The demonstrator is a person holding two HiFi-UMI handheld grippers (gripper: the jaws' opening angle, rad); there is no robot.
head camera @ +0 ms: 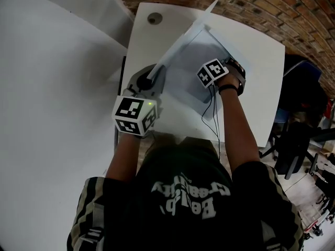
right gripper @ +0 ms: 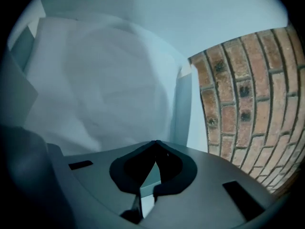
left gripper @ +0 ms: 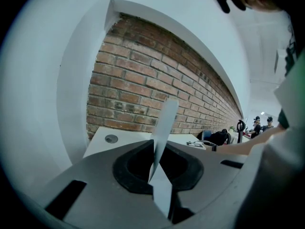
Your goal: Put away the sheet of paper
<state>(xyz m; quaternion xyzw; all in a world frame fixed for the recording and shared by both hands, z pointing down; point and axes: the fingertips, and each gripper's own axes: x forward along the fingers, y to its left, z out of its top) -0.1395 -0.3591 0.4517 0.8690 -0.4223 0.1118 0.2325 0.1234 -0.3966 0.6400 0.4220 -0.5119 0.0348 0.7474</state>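
Note:
A white sheet of paper [head camera: 189, 69] lies on the white table [head camera: 149, 43], inside a folder whose cover flap [head camera: 183, 40] is raised on edge. My left gripper [head camera: 152, 77] is shut on the flap's near corner. In the left gripper view the flap [left gripper: 164, 123] rises edge-on from between the closed jaws [left gripper: 156, 150]. My right gripper [head camera: 211, 73] reaches down over the sheet, and its marker cube hides the fingertips. In the right gripper view the jaws [right gripper: 155, 149] are shut with a pale paper edge [right gripper: 150, 178] between them, and the sheet [right gripper: 105, 85] spreads out beyond.
A round cable port [head camera: 154, 18] sits at the table's far left corner. A brick wall [head camera: 251, 4] runs just behind the table. Thin cables [head camera: 209, 114] hang from the right gripper. Dark chairs and bags [head camera: 298, 93] stand to the right of the table.

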